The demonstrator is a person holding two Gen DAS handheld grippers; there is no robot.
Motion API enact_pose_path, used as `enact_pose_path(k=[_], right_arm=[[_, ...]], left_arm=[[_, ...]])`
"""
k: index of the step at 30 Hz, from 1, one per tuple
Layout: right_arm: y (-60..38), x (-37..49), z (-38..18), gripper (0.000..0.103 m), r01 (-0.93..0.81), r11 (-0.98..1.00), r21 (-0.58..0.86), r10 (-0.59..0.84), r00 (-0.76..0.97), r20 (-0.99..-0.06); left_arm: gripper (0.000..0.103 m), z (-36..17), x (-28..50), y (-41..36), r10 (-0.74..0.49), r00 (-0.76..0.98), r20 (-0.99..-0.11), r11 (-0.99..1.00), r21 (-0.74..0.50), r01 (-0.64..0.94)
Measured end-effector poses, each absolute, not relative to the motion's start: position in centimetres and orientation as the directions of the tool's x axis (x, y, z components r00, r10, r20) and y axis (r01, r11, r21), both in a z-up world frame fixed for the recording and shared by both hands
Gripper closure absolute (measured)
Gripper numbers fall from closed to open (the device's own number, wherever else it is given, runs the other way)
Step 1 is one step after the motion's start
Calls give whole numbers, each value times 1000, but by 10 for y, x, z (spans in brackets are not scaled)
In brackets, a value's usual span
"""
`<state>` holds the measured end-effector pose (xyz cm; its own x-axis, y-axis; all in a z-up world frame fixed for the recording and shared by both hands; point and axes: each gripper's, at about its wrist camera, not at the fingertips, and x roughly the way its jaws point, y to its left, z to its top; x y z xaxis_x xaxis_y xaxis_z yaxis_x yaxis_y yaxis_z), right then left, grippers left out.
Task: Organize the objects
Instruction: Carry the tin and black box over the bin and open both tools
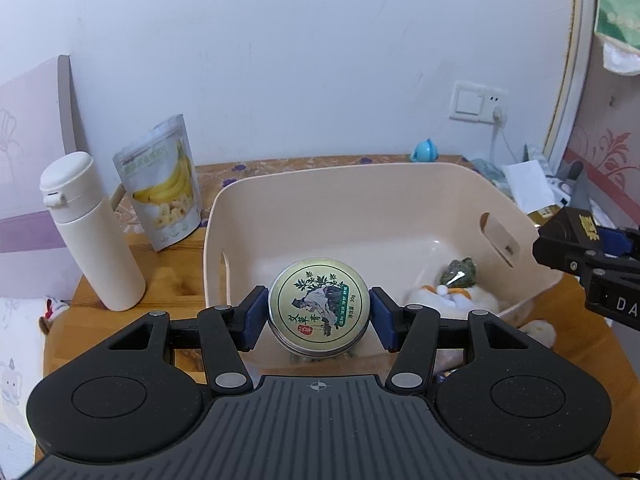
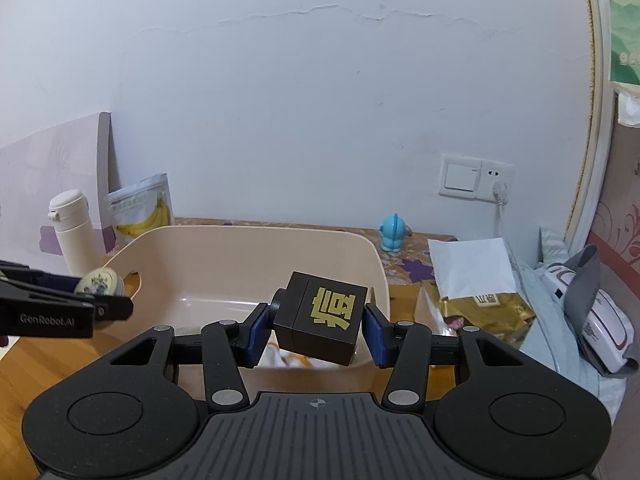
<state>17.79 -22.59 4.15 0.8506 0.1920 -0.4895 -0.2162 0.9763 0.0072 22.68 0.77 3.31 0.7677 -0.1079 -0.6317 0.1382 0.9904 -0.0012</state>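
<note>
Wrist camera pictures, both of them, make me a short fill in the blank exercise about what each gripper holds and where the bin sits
1. The left gripper grips a round ____ with a plant drawing on its lid.
2. The right gripper grips a black ____ bearing a gold character.
3. Both items hang over the beige ____, which already holds a plush toy.
4. The white bottle stands beside a snack pouch picturing ____.

Missing words: tin; box; bin; bananas
</note>
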Motion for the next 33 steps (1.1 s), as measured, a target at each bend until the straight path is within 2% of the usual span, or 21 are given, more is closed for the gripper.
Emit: enact_pose_path(k=[10, 23, 25, 27, 29, 31, 33], right_arm=[[-208, 216, 27, 56, -249, 969, -4, 207, 816, -540], [-200, 240, 2, 56, -274, 962, -1, 214, 752, -623], [-200, 240, 2, 48, -270, 963, 1, 212, 752, -624], [-201, 239, 4, 46, -271, 962, 5, 216, 752, -622], [-202, 236, 7, 41, -272, 962, 7, 219, 759, -613], [-203, 234, 9, 37, -270, 963, 6, 218, 766, -604], [-205, 231, 12, 28, -267, 964, 8, 220, 774, -594]], left_arm=[[47, 11, 267, -2, -91, 726, -682, 991, 13, 136], [47, -5, 280, -8, -91, 685, -723, 988, 20, 151], [47, -5, 279, -9, -86, 683, -726, 988, 24, 151], [46, -5, 278, -10, -84, 677, -732, 988, 28, 152], [38, -2, 276, -10, -87, 684, -724, 988, 25, 152], [25, 4, 271, -8, -85, 700, -709, 990, 21, 141], [22, 10, 266, -5, -87, 717, -692, 991, 13, 133]])
